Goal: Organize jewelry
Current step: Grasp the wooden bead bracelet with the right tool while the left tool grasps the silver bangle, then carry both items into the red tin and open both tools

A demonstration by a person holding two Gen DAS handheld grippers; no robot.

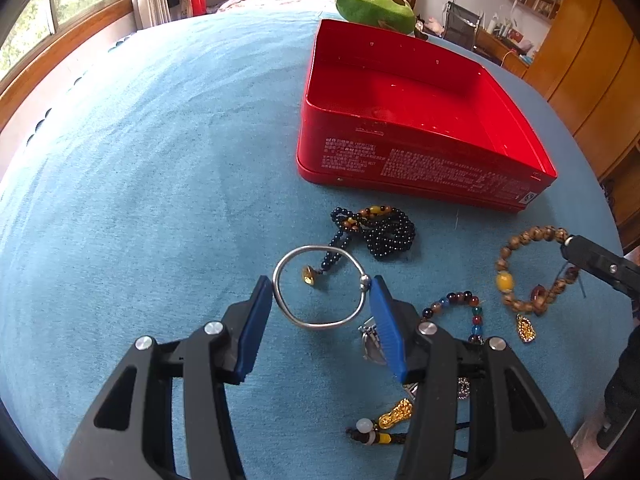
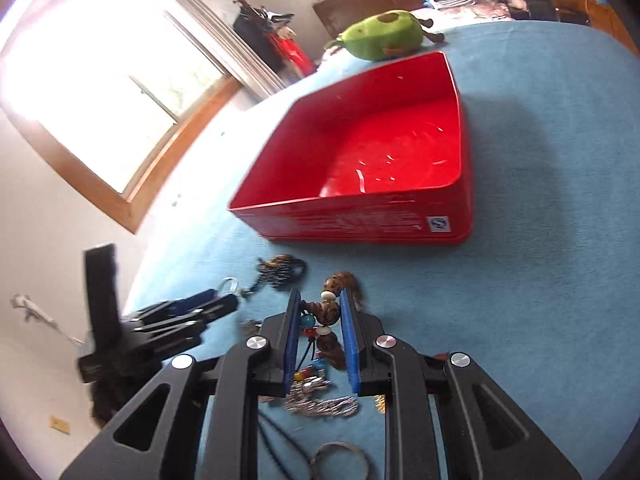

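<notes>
An open red tin (image 1: 420, 96) stands empty on the blue bedspread; it also shows in the right wrist view (image 2: 372, 160). My left gripper (image 1: 320, 292) is open, its blue pads on either side of a silver bangle (image 1: 320, 286) that lies flat. Black beads (image 1: 376, 230) lie just beyond it. My right gripper (image 2: 320, 304) is shut on a brown wooden bead bracelet (image 2: 332, 312) and holds it off the bed; from the left wrist view that bracelet (image 1: 508, 276) hangs from the right gripper's finger (image 1: 592, 258).
A multicoloured bead bracelet (image 1: 460, 308), a gold pendant (image 1: 526, 330), a gold charm (image 1: 396, 414) and silver chains (image 2: 320, 400) lie near the grippers. A thin metal ring (image 2: 340, 460) lies closer still. A green plush toy (image 1: 372, 8) sits behind the tin.
</notes>
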